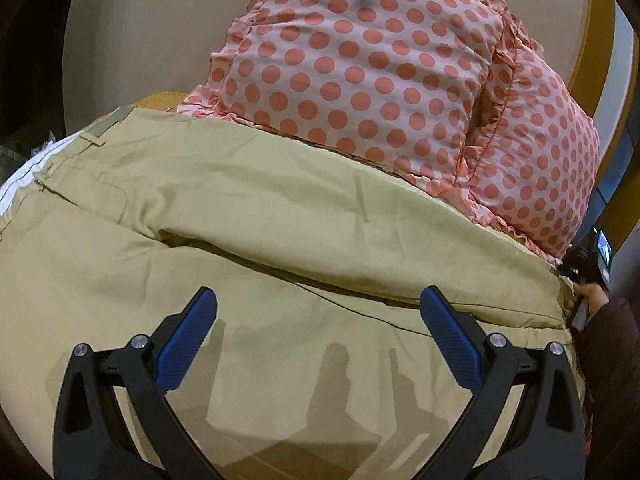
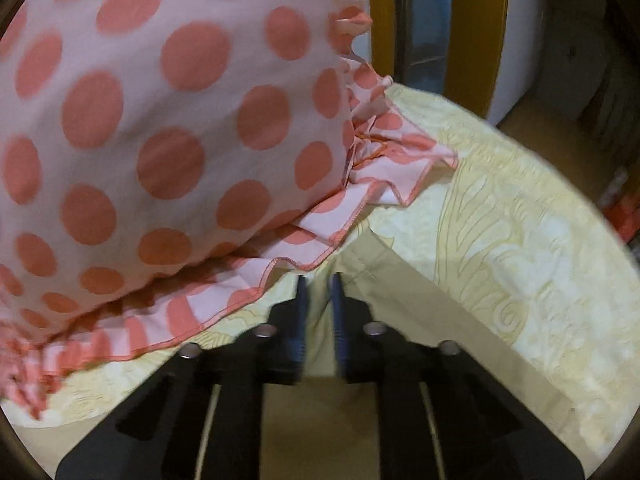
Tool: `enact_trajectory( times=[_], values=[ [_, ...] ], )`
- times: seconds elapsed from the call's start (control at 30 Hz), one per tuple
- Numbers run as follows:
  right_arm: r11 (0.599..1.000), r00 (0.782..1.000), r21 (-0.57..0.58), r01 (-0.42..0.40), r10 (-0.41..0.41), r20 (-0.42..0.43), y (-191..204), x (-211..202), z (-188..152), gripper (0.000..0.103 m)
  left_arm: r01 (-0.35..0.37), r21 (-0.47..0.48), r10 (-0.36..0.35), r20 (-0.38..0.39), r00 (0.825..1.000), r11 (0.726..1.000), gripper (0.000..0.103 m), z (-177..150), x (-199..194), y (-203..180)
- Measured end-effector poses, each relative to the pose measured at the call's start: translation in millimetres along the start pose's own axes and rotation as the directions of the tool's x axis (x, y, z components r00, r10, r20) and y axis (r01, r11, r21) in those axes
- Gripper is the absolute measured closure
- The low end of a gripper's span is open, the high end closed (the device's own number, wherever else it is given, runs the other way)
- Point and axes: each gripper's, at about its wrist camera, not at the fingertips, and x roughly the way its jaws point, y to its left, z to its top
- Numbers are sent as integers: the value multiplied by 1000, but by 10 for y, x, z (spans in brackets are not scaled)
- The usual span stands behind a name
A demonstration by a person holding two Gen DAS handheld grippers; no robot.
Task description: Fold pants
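Observation:
Khaki pants (image 1: 248, 216) lie spread on the bed, waistband at the far left, legs running to the right. My left gripper (image 1: 318, 300) is open and empty, hovering over the near leg. My right gripper (image 2: 318, 280) is nearly shut on the hem end of the pants (image 2: 360, 280), with khaki cloth between its blue pads (image 2: 339, 320). The right gripper also shows in the left wrist view (image 1: 580, 276) at the far right end of the pants.
A pink pillow with coral dots and a ruffled edge (image 1: 380, 72) lies against the far side of the pants, also in the right wrist view (image 2: 160, 120). A pale yellow patterned bedsheet (image 2: 520, 248) covers the bed. A wooden door frame (image 2: 472, 20) stands behind.

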Motion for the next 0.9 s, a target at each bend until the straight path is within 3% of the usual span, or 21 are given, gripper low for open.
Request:
enact_trajectory(
  times=[0.1, 0.2, 0.27, 0.33, 0.47, 0.53, 0.6, 0.67, 0.73, 0.83, 0.9],
  values=[
    [977, 981, 99, -187, 180, 78, -342, -291, -131, 98, 11, -22, -11, -2, 1000, 1000, 2, 5, 3, 45],
    [924, 925, 127, -361, 339, 171, -647, -794, -361, 98, 14, -41, -14, 8, 1000, 999, 2, 10, -17, 77],
    [869, 871, 147, -472, 434, 231, -917, -1161, -575, 98, 15, -47, -14, 23, 1000, 999, 2, 9, -47, 79],
    [843, 846, 158, -514, 467, 257, -1155, -1476, -877, 98, 7, -39, -5, 51, 999, 999, 2, 0, -104, 59],
    [842, 872, 228, -489, 461, 167, -1493, -1524, -1337, 97, -14, -1, 14, 124, 992, 1000, 2, -17, -256, -29],
    [821, 870, 297, -488, 486, 87, -1544, -1399, -1443, 96, -33, 37, 27, 141, 990, 999, 2, -24, -329, -99],
    [796, 863, 362, -485, 501, 55, -1569, -1349, -1500, 87, -42, 64, 33, 141, 989, 997, 2, -19, -391, -136],
    [779, 853, 383, -496, 520, 46, -1521, -1317, -1502, 58, -57, 75, 45, 156, 987, 996, 2, 0, -497, -129],
    [784, 857, 379, -491, 513, 49, -1501, -1317, -1507, 47, -77, 71, 63, 186, 980, 995, 2, 56, -609, -89],
    [788, 864, 377, -487, 499, 74, -1503, -1291, -1505, 49, -100, 79, 81, 215, 973, 992, 2, 173, -675, -44],
    [798, 869, 360, -483, 487, 88, -1481, -1216, -1461, 75, -90, 88, 70, 212, 975, 992, 2, 254, -655, -22]
  ],
)
